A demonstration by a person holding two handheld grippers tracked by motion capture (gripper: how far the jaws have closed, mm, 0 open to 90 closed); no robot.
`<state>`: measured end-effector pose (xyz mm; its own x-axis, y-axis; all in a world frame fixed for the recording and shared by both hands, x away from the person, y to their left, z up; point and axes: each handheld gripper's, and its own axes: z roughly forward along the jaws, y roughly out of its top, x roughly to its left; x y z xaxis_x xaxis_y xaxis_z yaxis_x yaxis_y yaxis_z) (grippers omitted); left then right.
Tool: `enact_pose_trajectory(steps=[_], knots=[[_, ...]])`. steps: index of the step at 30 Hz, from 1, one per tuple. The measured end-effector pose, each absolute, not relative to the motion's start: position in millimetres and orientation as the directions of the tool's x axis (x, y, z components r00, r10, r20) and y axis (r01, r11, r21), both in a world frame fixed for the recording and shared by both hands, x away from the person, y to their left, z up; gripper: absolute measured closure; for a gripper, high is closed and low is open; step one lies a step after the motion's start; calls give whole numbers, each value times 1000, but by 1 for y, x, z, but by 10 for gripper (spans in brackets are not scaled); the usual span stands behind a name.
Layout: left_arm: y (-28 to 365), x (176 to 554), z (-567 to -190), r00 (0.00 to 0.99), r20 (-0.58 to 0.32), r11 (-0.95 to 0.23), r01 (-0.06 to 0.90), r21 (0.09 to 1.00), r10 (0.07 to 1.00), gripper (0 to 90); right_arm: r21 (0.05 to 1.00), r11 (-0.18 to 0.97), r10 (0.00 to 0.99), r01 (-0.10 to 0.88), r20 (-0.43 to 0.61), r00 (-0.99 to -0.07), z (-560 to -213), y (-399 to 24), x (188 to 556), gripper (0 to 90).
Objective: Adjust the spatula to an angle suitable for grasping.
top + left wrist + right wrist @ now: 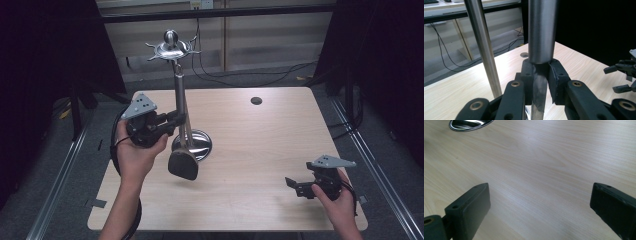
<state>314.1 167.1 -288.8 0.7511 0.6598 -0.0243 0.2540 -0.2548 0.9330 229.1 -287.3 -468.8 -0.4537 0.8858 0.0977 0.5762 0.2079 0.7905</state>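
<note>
While left tongs (176, 119) clamp hanging utensil (181, 125) | right tongs (295, 187) agape, empty, low over table (260, 150)

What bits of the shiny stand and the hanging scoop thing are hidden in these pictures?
- Utensil: in the high view the left gripper, shut on its handle, covers that part. In the left gripper view the top edge cuts the handle off.
- Stand base: the utensil's dark head hides part of it in the high view; the right gripper view's top edge crops it.
- Stand top: too small to tell the hooks' shape.
</note>
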Motion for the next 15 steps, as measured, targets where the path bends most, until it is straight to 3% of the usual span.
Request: enact_pose_trajectory(steps=[15], knots=[[166,320,-289,728,3,-265,246,932,686,761,786,208,884,583,104,-456,-470,-288,227,27]])
